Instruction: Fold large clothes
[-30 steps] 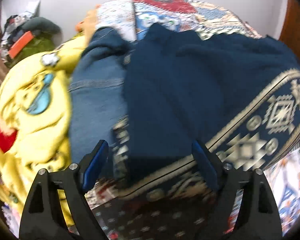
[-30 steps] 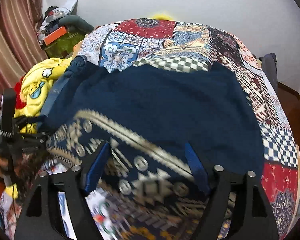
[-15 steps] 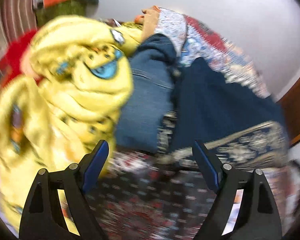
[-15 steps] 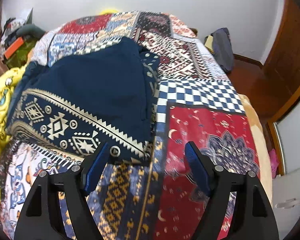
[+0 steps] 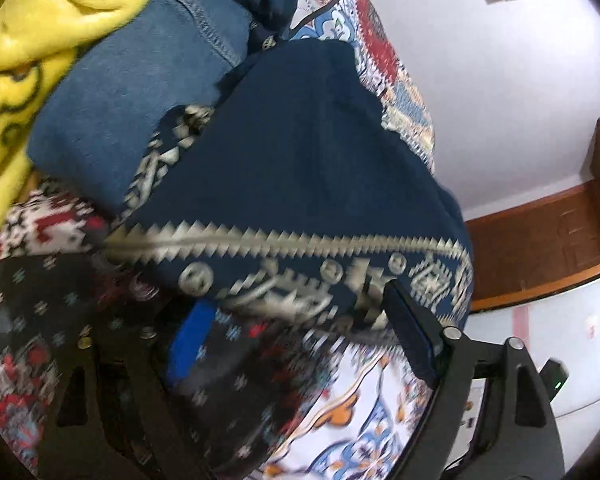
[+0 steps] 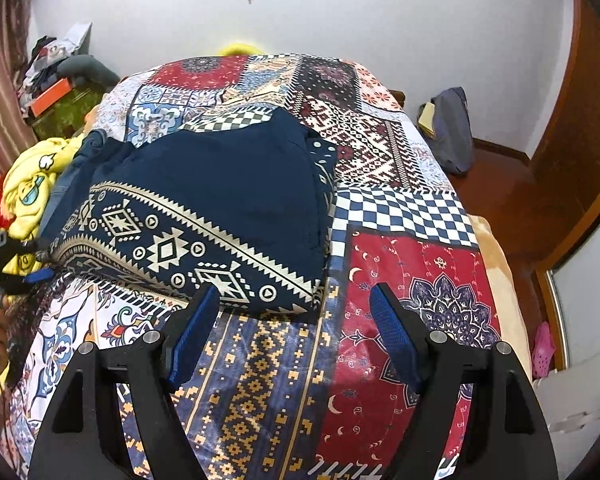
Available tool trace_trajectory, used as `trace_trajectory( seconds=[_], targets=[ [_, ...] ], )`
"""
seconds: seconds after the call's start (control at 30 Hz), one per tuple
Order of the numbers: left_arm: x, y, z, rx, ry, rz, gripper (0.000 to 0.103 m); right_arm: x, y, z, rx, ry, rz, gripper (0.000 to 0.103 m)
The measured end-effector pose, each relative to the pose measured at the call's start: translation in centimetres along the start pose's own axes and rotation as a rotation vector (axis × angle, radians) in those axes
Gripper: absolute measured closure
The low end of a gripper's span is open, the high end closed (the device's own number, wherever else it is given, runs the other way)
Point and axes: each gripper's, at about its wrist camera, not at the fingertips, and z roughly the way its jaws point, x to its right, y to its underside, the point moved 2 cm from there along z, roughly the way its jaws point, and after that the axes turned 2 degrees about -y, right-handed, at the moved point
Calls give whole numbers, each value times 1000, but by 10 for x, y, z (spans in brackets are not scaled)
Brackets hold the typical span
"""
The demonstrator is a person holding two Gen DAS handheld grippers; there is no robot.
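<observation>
A patchwork bedspread covers the bed beneath a white wall, the folded navy patterned garment lying on it. Both the left gripper and right gripper gape wide, holding nothing.

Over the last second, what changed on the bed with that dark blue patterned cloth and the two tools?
The right gripper backed off the navy patterned garment to its near right corner, jaws open and empty. The left gripper swung out toward the yellow blanket and returned, tilted, to the garment's patterned edge, jaws open. The garment lies folded on the patchwork bedspread, the jeans beside it as before.
</observation>
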Motion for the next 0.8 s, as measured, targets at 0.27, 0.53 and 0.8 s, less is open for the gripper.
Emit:
trace_trajectory(
  seconds=[0.27,0.53,0.8],
  targets=[
    [21,-23,22,36,-31,76,39,-11,-4,8,-6,-7,-11,29],
    [44,-26,14,105,-13,146,51,-32,-13,15,-3,-23,-37,29],
    [4,-51,39,155,61,-100,51,-57,-29,25,3,-49,-62,29]
  ],
)
